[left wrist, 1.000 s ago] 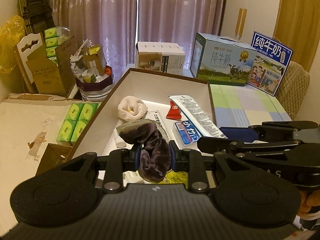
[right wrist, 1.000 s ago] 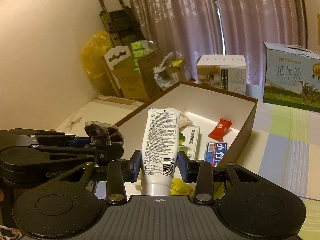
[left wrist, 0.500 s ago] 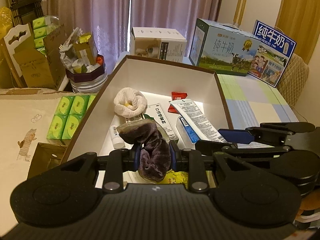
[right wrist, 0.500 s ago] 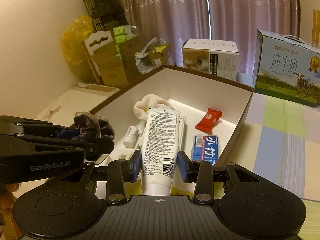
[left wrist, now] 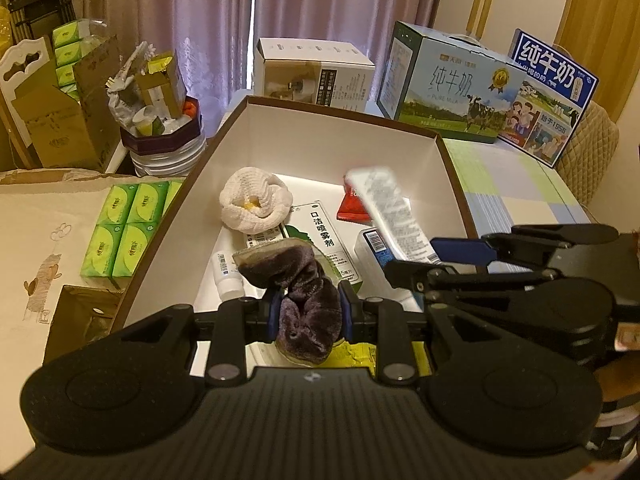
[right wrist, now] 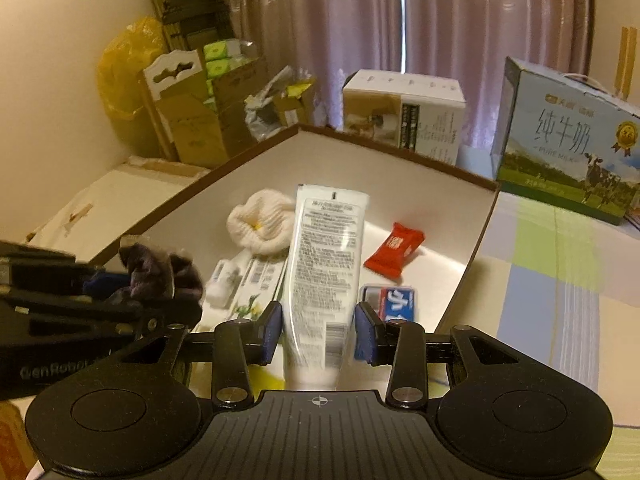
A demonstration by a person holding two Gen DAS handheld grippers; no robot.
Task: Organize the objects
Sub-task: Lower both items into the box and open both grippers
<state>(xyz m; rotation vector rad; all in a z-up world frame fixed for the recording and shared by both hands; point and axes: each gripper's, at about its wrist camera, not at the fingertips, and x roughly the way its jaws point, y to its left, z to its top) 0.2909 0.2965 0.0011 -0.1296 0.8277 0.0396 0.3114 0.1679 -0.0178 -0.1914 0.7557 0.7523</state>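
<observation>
Both tongs over box [left wrist: 440, 152], frame centre: left tongs [left wrist: 307, 316] clamp sock [left wrist: 304, 292]; right tongs [right wrist: 318, 330] clamp tube [right wrist: 326, 264], long axis pointing up-frame.

A: How many milk cartons stand behind the box [left wrist: 448, 152]?
B: Two milk cartons [left wrist: 448, 92].
A: And socks?
B: One dark sock [left wrist: 304, 300], one white sock [left wrist: 254, 202], plus one tube [right wrist: 324, 264].

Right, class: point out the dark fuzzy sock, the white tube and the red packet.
dark fuzzy sock [left wrist: 306, 300], left wrist view, its middle.
white tube [right wrist: 324, 264], right wrist view, printed back.
red packet [right wrist: 394, 249], right wrist view, wrapper centre.
</observation>
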